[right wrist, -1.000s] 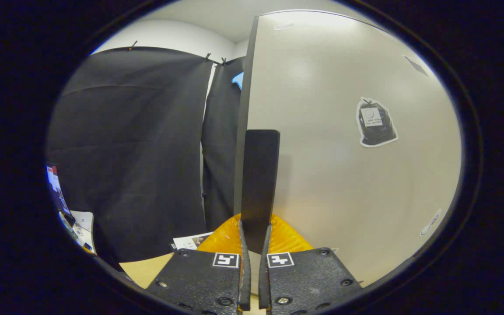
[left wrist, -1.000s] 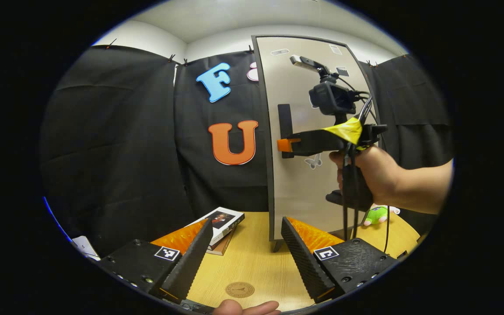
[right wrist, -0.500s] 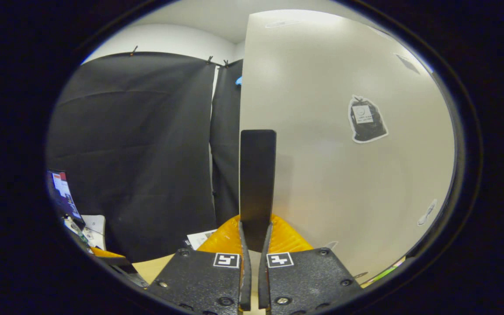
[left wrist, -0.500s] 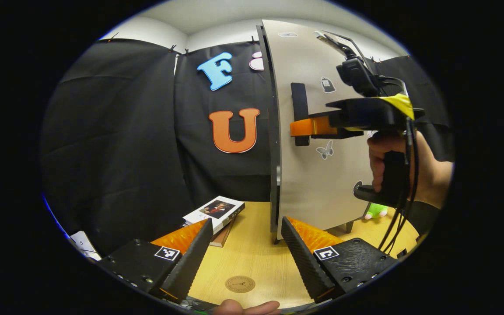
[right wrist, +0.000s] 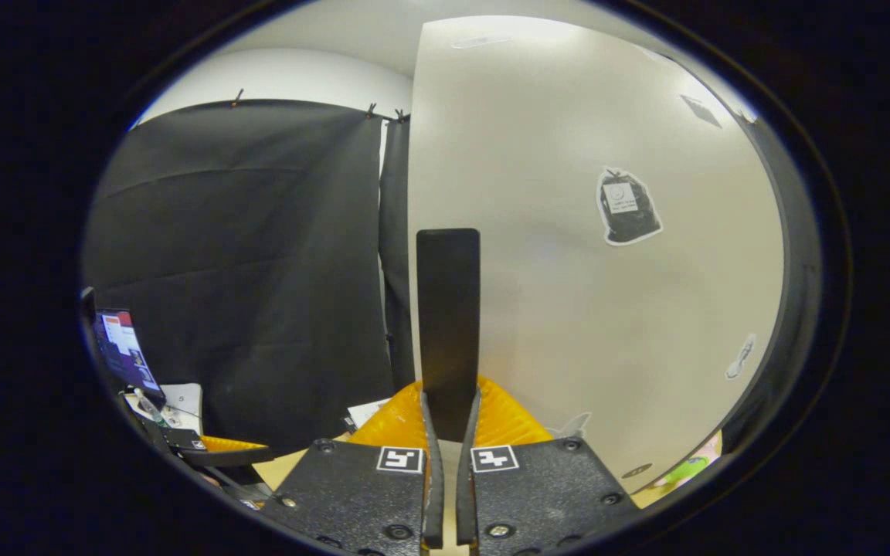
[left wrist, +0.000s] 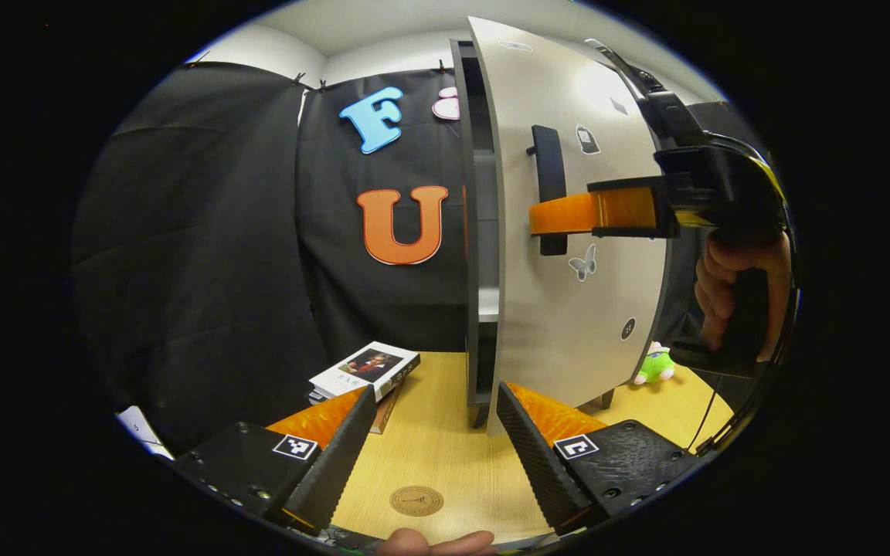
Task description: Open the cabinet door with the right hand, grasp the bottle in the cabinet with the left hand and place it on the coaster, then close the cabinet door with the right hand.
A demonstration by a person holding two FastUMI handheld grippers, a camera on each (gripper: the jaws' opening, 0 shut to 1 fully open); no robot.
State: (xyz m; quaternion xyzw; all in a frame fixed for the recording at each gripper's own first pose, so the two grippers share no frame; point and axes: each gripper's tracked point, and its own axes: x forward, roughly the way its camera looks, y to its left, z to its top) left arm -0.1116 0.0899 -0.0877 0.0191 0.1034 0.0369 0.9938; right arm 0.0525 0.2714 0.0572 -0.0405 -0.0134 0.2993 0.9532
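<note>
The pale cabinet door (left wrist: 576, 232) stands partly swung out from the dark cabinet frame (left wrist: 477, 255), showing a narrow gap with a shelf inside. My right gripper (left wrist: 545, 215) is shut on the black door handle (left wrist: 549, 189), a hand holding it at the right. In the right gripper view the handle (right wrist: 449, 324) rises between the shut fingers of the right gripper (right wrist: 445, 432), against the door (right wrist: 592, 270). My left gripper (left wrist: 433, 455) hangs open over the wooden table, above the round coaster (left wrist: 416, 500). The bottle is hidden.
A stack of books (left wrist: 364, 371) lies on the table (left wrist: 437, 448) left of the cabinet. A green plush toy (left wrist: 655, 364) sits at the right behind the door. A laptop screen (right wrist: 122, 349) and clutter are at the far left of the right gripper view.
The door has swung outward with my right gripper still clamped on its handle, opening a gap at the cabinet's left edge. The left gripper has stayed open over the table.
</note>
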